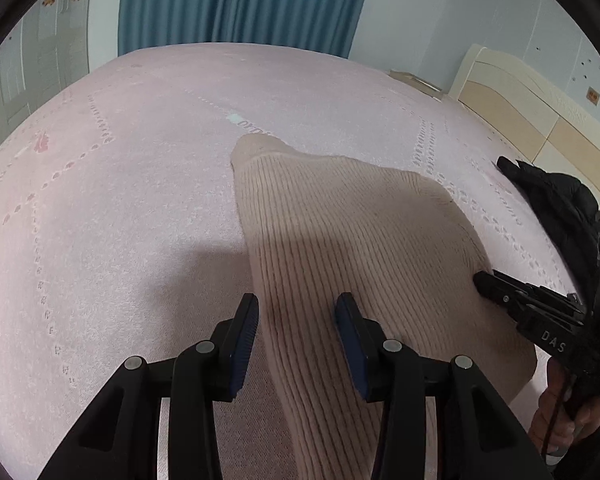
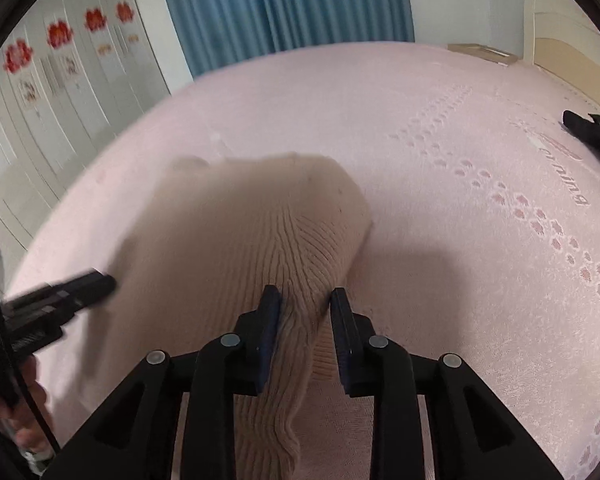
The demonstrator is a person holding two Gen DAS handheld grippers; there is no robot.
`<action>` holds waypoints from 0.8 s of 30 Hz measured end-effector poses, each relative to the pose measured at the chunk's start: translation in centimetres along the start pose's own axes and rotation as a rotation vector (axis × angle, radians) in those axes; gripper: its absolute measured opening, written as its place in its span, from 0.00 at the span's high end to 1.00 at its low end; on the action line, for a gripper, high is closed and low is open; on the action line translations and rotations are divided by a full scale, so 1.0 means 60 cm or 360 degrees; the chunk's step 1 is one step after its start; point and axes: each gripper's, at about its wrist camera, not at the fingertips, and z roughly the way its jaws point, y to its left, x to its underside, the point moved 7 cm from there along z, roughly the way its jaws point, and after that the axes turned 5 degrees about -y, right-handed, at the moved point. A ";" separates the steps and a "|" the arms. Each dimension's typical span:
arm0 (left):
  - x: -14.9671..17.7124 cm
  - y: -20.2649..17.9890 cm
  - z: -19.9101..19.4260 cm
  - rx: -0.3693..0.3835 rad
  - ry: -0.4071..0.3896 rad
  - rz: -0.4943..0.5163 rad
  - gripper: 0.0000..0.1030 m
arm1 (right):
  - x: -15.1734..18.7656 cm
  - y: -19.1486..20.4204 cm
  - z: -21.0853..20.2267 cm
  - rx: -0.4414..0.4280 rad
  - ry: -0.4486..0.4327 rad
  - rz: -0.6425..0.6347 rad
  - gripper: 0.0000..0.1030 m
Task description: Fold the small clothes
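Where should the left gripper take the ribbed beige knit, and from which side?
Best guess: the knit's near left edge, which runs between the left gripper's open fingers. Come in low from the bare bed side on the left, so one finger slides under the flat-lying edge. The ribs run along that edge, so it should lift straight. The right gripper straddles the opposite corner.

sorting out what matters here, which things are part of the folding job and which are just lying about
Job: beige knit garment, left gripper, right gripper, pink bed cover it lies on.
Lying about: black jacket, flat box at the far edge.
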 end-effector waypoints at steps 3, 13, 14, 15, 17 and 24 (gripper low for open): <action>0.002 0.002 0.006 0.0007 0.0002 -0.0016 0.60 | 0.004 -0.005 0.001 -0.0008 -0.0012 0.0011 0.74; 0.008 0.000 0.019 -0.0017 -0.0007 -0.0013 0.52 | 0.016 -0.021 0.013 0.0021 0.0022 0.0061 0.63; 0.009 -0.003 0.019 -0.0018 -0.0009 -0.0013 0.52 | 0.018 -0.020 0.013 0.0031 0.0019 0.0050 0.63; 0.010 -0.003 0.020 -0.0017 -0.0011 -0.0012 0.51 | 0.018 -0.021 0.015 0.0039 0.0016 0.0041 0.63; 0.011 -0.003 0.020 -0.0015 -0.0015 -0.0008 0.51 | 0.020 -0.020 0.017 0.0060 0.0030 0.0031 0.63; 0.015 -0.003 0.023 -0.0034 -0.0040 0.0007 0.50 | 0.022 -0.018 0.022 0.0109 0.0042 -0.0020 0.63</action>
